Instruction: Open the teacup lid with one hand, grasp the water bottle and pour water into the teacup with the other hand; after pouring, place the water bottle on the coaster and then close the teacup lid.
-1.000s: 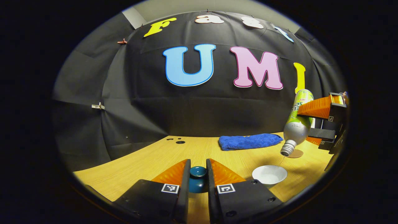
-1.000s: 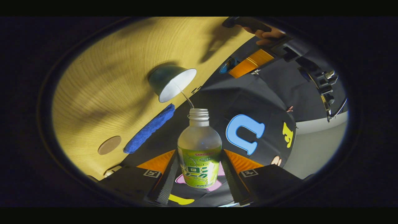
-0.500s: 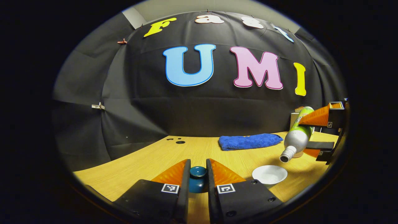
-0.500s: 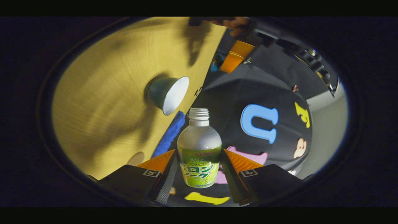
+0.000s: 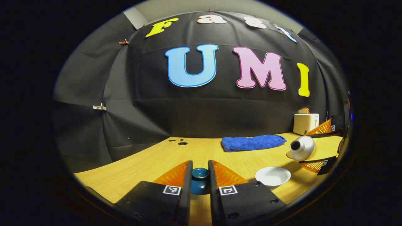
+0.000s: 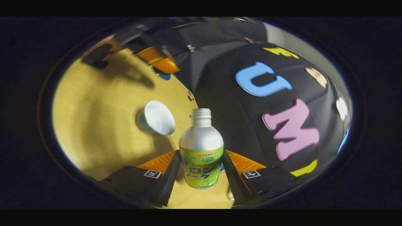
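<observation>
The left gripper [image 5: 200,175] is clenching the teal lid [image 5: 200,173] by its knob, holding it low over the wooden tabletop [image 5: 157,163]. The right gripper [image 6: 201,169] is grasping the uncapped bottle [image 6: 201,150] around its labelled body, with both fingers pressing on it. In the left gripper view the bottle [image 5: 302,148] is lying tilted, its mouth pointing toward the camera, near the open white-lined teacup [image 5: 272,176]. A blue towel [image 5: 252,142] is lying behind them.
</observation>
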Demonstrator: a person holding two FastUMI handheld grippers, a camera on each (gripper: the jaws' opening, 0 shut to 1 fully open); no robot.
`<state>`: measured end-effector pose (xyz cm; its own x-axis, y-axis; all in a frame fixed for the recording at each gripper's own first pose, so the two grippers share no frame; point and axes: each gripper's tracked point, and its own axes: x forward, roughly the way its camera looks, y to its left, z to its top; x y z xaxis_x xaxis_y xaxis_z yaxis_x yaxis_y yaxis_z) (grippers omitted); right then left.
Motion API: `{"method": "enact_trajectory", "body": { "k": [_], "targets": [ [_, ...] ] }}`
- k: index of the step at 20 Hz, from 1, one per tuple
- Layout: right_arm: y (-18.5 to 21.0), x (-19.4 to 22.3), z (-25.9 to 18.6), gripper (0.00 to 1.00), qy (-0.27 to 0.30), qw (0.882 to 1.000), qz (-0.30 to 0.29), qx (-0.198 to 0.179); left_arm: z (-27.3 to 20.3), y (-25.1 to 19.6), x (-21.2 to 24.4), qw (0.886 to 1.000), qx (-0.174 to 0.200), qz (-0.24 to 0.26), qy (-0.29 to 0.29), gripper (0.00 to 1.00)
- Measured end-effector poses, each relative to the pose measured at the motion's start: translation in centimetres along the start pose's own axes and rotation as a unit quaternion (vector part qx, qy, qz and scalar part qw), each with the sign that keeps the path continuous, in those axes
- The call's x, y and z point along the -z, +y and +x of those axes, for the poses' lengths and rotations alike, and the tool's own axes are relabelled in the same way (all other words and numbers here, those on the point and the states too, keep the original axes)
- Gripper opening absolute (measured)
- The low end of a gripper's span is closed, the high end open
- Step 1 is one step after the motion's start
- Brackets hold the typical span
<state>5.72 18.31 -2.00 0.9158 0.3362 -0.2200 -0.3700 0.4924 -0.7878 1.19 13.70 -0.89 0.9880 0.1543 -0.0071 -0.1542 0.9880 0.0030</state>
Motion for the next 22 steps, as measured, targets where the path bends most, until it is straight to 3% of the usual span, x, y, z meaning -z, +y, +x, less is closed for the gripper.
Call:
{"method": "enact_trajectory", "body": {
  "k": [3, 6, 8, 11, 15, 22],
  "targets": [
    [-2.4, 0.5, 0.0, 0.78, 0.000, 0.985, 0.174, 0.000, 0.0, 0.0, 0.0, 1.000, 0.000, 0.000, 0.000, 0.30],
    [-5.4, -0.1, 0.7, 0.78, -0.032, 0.945, 0.325, 0.005, 0.0, 0.1, -0.1, 1.000, -0.002, 0.000, 0.000, 0.30],
    [-7.7, 0.5, 0.7, 0.78, -0.050, 0.921, 0.385, 0.015, 0.0, 0.0, 0.0, 1.000, -0.002, 0.000, 0.000, 0.30],
    [-10.5, 1.9, 1.3, 0.78, -0.065, 0.896, 0.438, 0.043, 0.0, 0.0, 0.0, 1.000, -0.002, 0.000, 0.000, 0.30],
    [-12.1, 5.7, 3.1, 0.77, -0.047, 0.887, 0.453, 0.072, 0.0, 0.0, 0.0, 1.000, -0.002, 0.000, 0.000, 0.30],
    [-11.9, 9.8, 5.3, 0.78, -0.027, 0.857, 0.509, 0.078, 0.0, 0.1, 0.0, 1.000, -0.003, 0.000, 0.000, 0.30]
  ]
}}
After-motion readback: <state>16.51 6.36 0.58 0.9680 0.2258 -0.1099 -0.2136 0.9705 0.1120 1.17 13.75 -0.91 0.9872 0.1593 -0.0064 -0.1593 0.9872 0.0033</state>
